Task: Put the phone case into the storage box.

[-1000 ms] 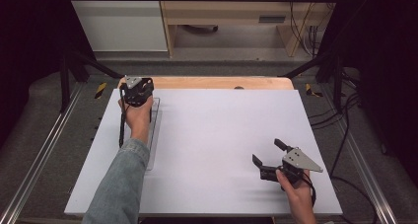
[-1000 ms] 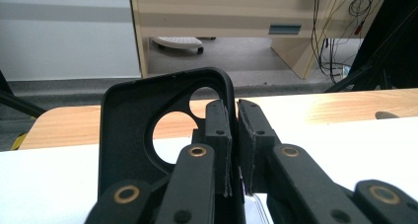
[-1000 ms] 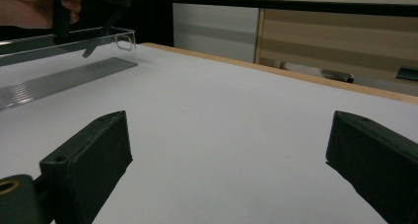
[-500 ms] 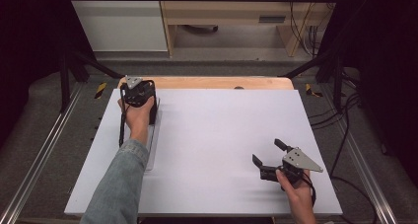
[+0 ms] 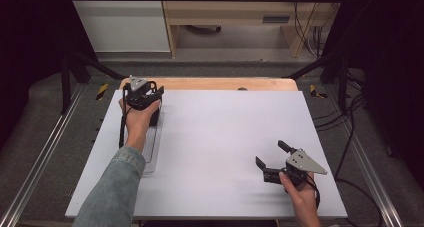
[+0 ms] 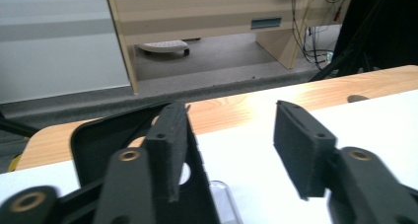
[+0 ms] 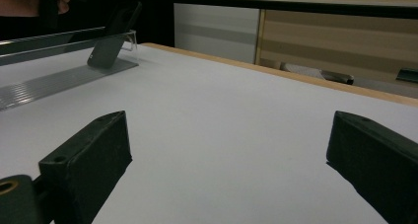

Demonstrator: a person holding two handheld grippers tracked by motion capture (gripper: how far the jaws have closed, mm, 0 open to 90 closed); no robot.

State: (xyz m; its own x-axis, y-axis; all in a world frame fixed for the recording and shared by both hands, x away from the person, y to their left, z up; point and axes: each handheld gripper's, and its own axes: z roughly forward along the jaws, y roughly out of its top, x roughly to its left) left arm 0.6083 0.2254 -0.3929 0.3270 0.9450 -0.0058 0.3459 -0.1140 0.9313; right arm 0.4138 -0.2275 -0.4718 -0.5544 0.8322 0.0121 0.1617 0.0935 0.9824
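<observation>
R gripper (image 5: 272, 159) sits near table's (image 5: 225, 137) front-right edge, jaws wide apart, nothing between. Far-left, L gripper (image 5: 145, 94) jaws have just been opening, gap bare, left pad beside black phone (image 7: 111, 41) leaning on clear stand (image 5: 152, 147).

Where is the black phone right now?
In the high view the phone leans on a clear stand at the table's far left, just under the left claw. The right claw sits far off, near right.
</observation>
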